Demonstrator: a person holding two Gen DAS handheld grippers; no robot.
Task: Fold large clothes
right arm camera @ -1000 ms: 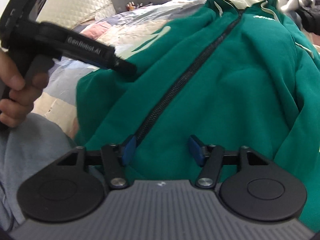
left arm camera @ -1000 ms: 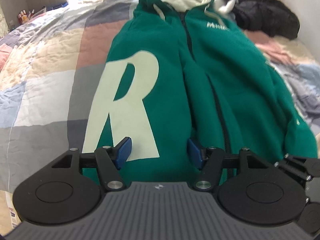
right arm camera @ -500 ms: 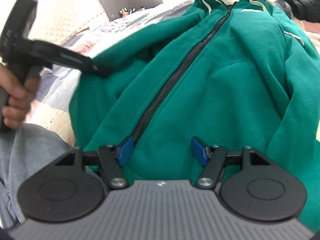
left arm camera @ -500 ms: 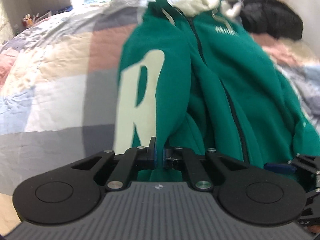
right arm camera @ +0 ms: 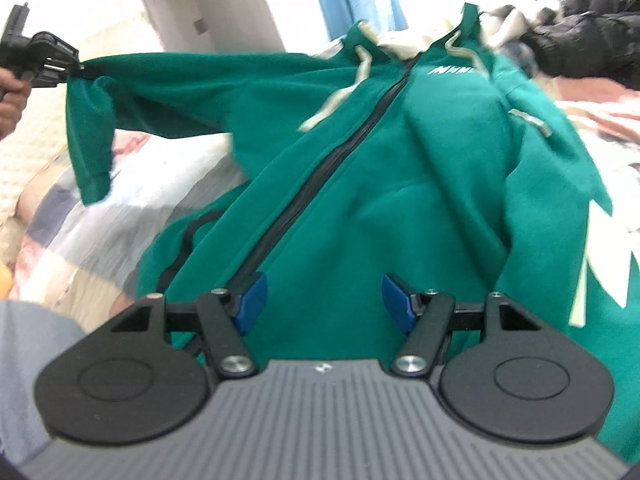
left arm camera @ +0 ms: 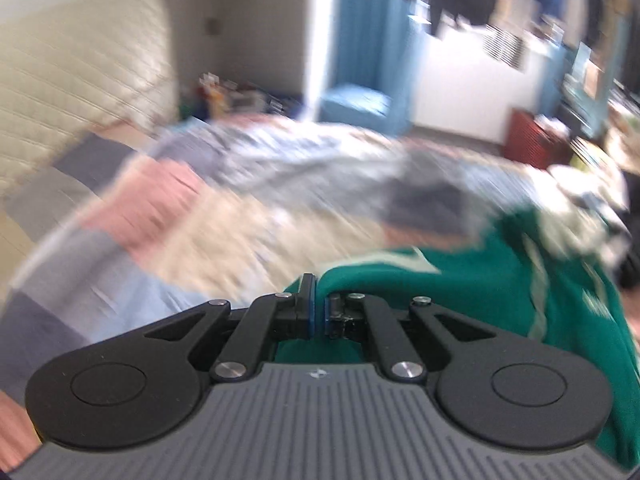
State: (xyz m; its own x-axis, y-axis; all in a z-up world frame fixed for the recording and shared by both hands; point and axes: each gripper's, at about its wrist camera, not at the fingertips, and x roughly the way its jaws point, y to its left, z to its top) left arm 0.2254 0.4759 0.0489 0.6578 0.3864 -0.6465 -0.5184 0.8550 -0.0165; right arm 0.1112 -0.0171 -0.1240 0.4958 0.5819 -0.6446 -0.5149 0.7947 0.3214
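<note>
A green zip hoodie (right arm camera: pixel 400 184) with cream drawstrings lies face up on the patchwork bedspread (right arm camera: pixel 132 208). Its left sleeve (right arm camera: pixel 168 88) is stretched out sideways in the air. My left gripper (right arm camera: pixel 80 67) is shut on that sleeve near the cuff, and the cuff hangs down below it. In the left wrist view the left gripper (left arm camera: pixel 318 308) pinches green cloth (left arm camera: pixel 440 300) between its blue pads. My right gripper (right arm camera: pixel 320 300) stands open just above the hoodie's lower front, beside the black zip (right arm camera: pixel 320 172), with nothing pinched between its fingers.
A black jacket (right arm camera: pixel 592 40) and other clothes are heaped at the bed's far right. A quilted cream headboard (left arm camera: pixel 80 100) rises on the left. Blue curtains (left arm camera: pixel 368 40) and a white cabinet stand beyond the bed. A hand (right arm camera: pixel 10 100) holds the left gripper's handle.
The left gripper shut on the hoodie's sleeve, then swung up and out to the left, pulling the sleeve straight off the body. The right gripper has hardly moved and stays open.
</note>
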